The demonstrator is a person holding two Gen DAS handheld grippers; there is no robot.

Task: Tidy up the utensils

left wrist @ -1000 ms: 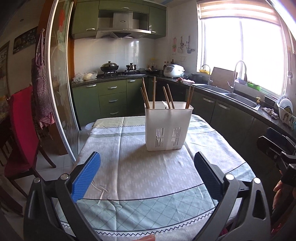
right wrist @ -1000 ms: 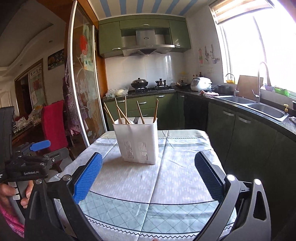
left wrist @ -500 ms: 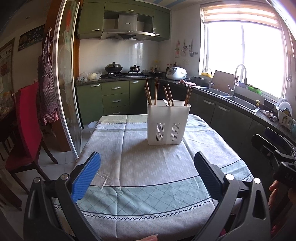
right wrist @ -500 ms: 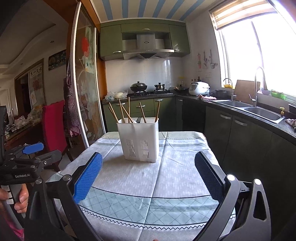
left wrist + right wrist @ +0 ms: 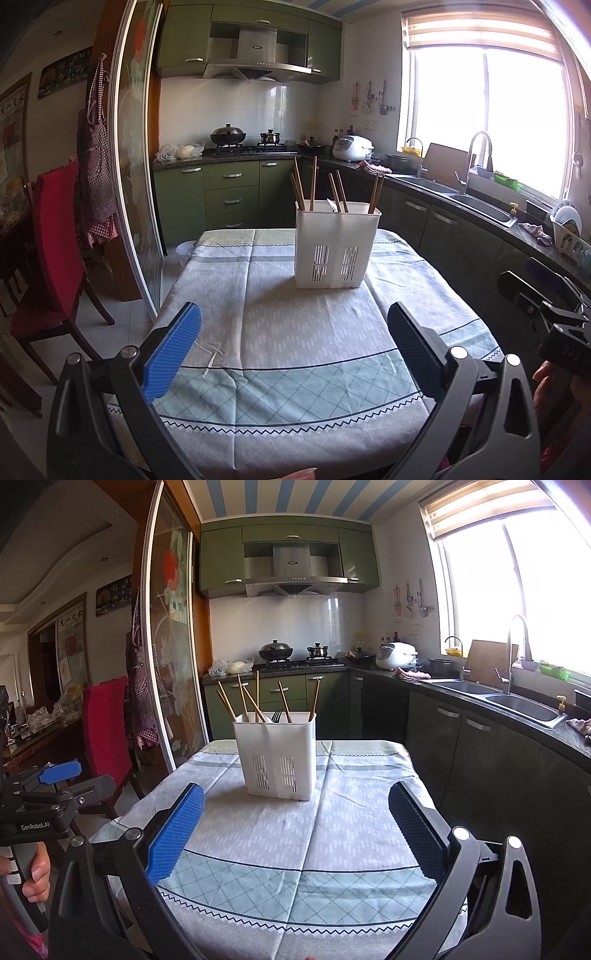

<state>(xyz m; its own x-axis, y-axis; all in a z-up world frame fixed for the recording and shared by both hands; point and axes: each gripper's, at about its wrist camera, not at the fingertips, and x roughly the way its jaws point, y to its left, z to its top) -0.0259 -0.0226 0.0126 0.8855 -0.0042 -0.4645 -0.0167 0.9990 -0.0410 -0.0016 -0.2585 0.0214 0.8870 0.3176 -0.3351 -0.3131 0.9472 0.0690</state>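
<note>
Left wrist view: the white utensil holder (image 5: 337,248) stands upright at the far middle of the desk (image 5: 295,332), with chopsticks (image 5: 313,188) and a fork (image 5: 276,715) inside. Both the left gripper (image 5: 293,345) and the right gripper (image 5: 295,827) hang near, fingers spread and empty.

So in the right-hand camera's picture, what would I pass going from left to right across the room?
Left gripper → red chair → white utensil holder → rice cooker → sink tap.
</note>
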